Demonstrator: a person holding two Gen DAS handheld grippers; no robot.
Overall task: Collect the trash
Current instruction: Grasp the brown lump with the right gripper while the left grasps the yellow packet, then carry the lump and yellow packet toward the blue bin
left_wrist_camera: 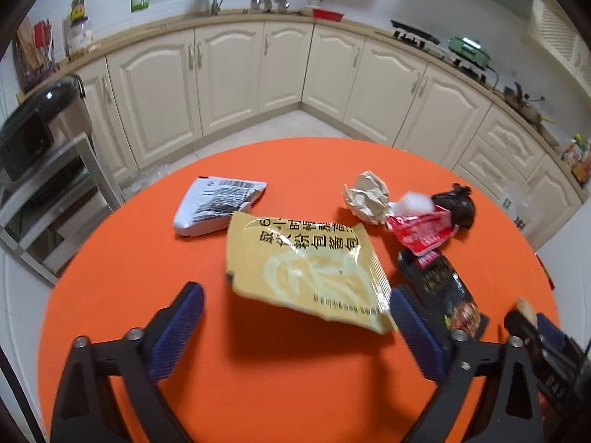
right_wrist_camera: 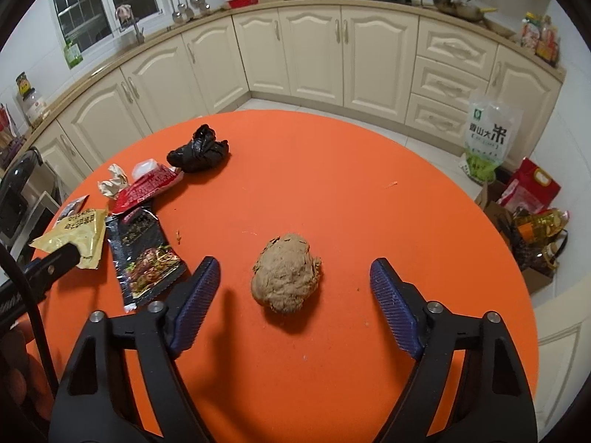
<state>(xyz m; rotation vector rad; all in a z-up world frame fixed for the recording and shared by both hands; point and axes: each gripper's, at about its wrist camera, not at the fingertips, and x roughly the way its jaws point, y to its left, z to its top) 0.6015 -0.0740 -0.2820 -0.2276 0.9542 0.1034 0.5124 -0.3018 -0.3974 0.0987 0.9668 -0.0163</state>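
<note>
On the round orange table (left_wrist_camera: 147, 258) lies trash. In the left wrist view a yellow packet (left_wrist_camera: 306, 269) lies just ahead of my open, empty left gripper (left_wrist_camera: 295, 332). Beyond it are a white-grey pouch (left_wrist_camera: 214, 203), a crumpled paper ball (left_wrist_camera: 367, 195), a red wrapper (left_wrist_camera: 421, 230), a knotted black bag (left_wrist_camera: 456, 206) and a black snack packet (left_wrist_camera: 443, 288). In the right wrist view my right gripper (right_wrist_camera: 295, 295) is open, and a brown crumpled lump (right_wrist_camera: 286, 271) lies between its fingers. The black snack packet (right_wrist_camera: 142, 254), the red wrapper (right_wrist_camera: 144, 188) and the black bag (right_wrist_camera: 199, 151) lie to its left.
Cream kitchen cabinets (left_wrist_camera: 229, 74) curve behind the table. A metal rack with a black appliance (left_wrist_camera: 33, 136) stands at the left. A rice bag (right_wrist_camera: 487, 136), boxes and an oil bottle (right_wrist_camera: 539, 221) sit on the floor to the right.
</note>
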